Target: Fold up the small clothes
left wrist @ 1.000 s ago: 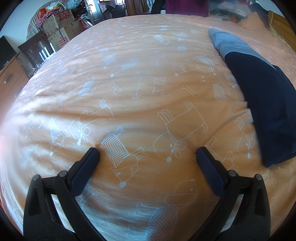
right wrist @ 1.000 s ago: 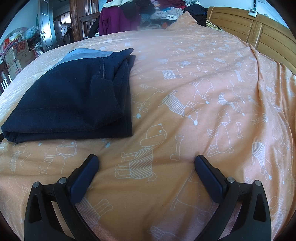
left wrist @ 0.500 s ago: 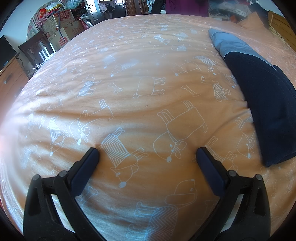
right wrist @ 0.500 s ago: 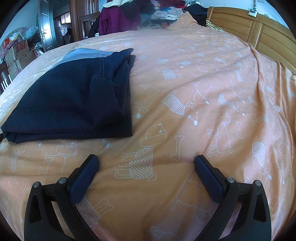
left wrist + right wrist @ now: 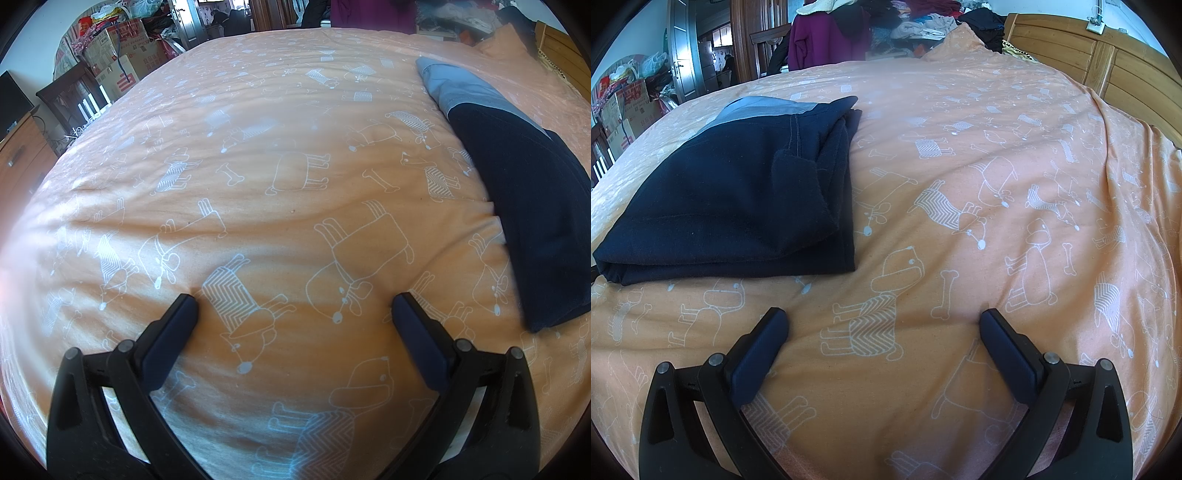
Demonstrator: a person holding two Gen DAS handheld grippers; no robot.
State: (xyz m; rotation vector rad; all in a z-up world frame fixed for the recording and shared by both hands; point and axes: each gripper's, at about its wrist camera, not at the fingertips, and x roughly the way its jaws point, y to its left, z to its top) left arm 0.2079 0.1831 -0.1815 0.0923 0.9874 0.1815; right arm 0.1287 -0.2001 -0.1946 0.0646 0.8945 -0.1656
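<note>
I have both claws down low over the orange bedspread [image 5: 280,206], and neither holds anything: the left gripper [image 5: 294,308] is spread wide with its tips at or just above the cloth, and the right gripper [image 5: 883,321] is spread just as wide in the same posture. The dark navy garment [image 5: 731,206] lies on the bed between my two views, off to the right of the left claw and up-left of the right claw, well clear of both sets of fingers. I judge the fold on this piece to be finished or nearly so: it sits as a compact stacked rectangle with a thick folded edge toward me and layered edges along its right side. One inner flap bulges near that right edge, so a smoothing pass may be wanted. Otherwise the next move, as I read it, calls for lifting clear and either setting this bundle aside or fetching another piece from the pile of clothes [image 5: 916,22] beyond the bed; I cannot tell which. The garment's long axis runs away from me, toward the far end of the bed, with its pale grey-blue band [image 5: 458,86] at the far end and the fold line nearest the grippers.
</note>
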